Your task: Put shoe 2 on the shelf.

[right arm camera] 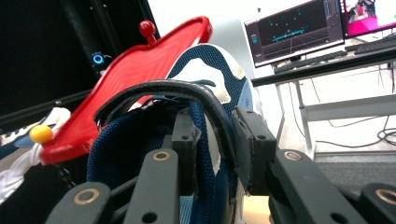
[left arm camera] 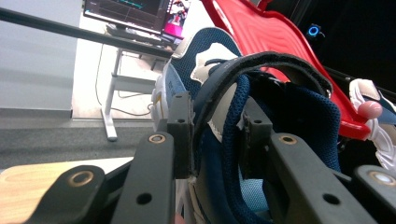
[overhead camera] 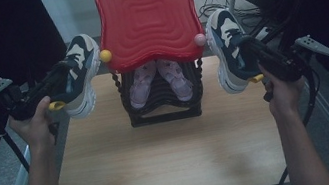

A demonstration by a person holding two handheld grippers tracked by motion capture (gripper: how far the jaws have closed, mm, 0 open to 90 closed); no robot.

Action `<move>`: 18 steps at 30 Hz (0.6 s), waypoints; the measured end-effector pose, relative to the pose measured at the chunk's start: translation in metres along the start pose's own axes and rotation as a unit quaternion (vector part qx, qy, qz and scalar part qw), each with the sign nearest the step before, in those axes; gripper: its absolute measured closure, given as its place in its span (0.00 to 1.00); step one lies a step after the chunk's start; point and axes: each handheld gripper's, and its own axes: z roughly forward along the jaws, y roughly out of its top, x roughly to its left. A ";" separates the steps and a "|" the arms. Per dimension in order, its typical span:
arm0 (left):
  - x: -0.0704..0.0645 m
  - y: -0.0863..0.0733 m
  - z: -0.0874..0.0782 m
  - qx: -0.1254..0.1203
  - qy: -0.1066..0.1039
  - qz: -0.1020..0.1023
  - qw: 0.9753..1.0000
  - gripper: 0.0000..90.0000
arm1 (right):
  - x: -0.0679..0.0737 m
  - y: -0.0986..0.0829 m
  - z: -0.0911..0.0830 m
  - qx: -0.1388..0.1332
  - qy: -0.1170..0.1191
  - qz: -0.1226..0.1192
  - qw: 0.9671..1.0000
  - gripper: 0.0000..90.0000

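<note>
Two navy-and-cream sneakers are in my grip, one per hand: the left sneaker point(overhead camera: 79, 74) hangs in the air off the left side of the red tray-topped shoe rack point(overhead camera: 147, 19), the right sneaker point(overhead camera: 227, 46) off its right side, both above the counter's point(overhead camera: 168, 157) far corners. My left gripper point(left arm camera: 217, 135) has its jaws pinched on the padded collar of the left sneaker; my right gripper point(right arm camera: 215, 140) is clamped likewise on the collar of the right sneaker. Between them the rack stands at the counter's far edge, its red top overhanging a pair of pink shoes point(overhead camera: 158, 81) on the black tier below. A yellow knob point(overhead camera: 105, 55) and a pink knob point(overhead camera: 200, 39) jut at the tray's front corners, near each sneaker. The near counter lies bare wood.
</note>
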 end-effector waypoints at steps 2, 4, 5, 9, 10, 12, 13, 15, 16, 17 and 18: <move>-0.002 0.005 0.000 -0.001 -0.003 0.002 1.000 0.79 | 0.004 0.005 0.000 -0.002 0.004 -0.001 1.000 0.79; -0.004 0.010 0.000 -0.004 -0.002 0.006 1.000 0.79 | 0.008 0.011 -0.001 -0.006 0.008 -0.004 1.000 0.79; -0.006 0.014 0.000 -0.005 -0.003 0.006 1.000 0.79 | 0.009 0.013 0.000 -0.009 0.010 -0.004 1.000 0.79; -0.009 0.023 0.002 -0.006 -0.011 0.005 1.000 0.79 | 0.016 0.025 0.000 -0.014 0.014 -0.008 1.000 0.79; -0.010 0.025 0.003 -0.006 -0.013 0.003 1.000 0.79 | 0.018 0.028 0.001 -0.015 0.016 -0.008 1.000 0.79; -0.011 0.030 0.005 -0.007 -0.015 0.003 1.000 0.79 | 0.022 0.034 0.002 -0.015 0.020 -0.010 1.000 0.79; -0.013 0.033 0.006 -0.008 -0.015 0.005 1.000 0.79 | 0.024 0.037 0.004 -0.015 0.024 -0.011 1.000 0.79; -0.016 0.039 0.008 -0.009 -0.014 0.009 1.000 0.79 | 0.028 0.042 0.007 -0.013 0.034 -0.009 0.999 0.79; -0.018 0.041 0.010 -0.009 -0.014 0.011 1.000 0.79 | 0.031 0.044 0.010 -0.011 0.037 -0.009 0.999 0.79; -0.020 0.043 0.011 -0.009 -0.015 0.013 1.000 0.79 | 0.033 0.046 0.012 -0.010 0.038 -0.009 0.999 0.79; -0.022 0.046 0.013 -0.009 -0.016 0.014 1.000 0.79 | 0.034 0.047 0.014 -0.011 0.039 -0.009 0.999 0.79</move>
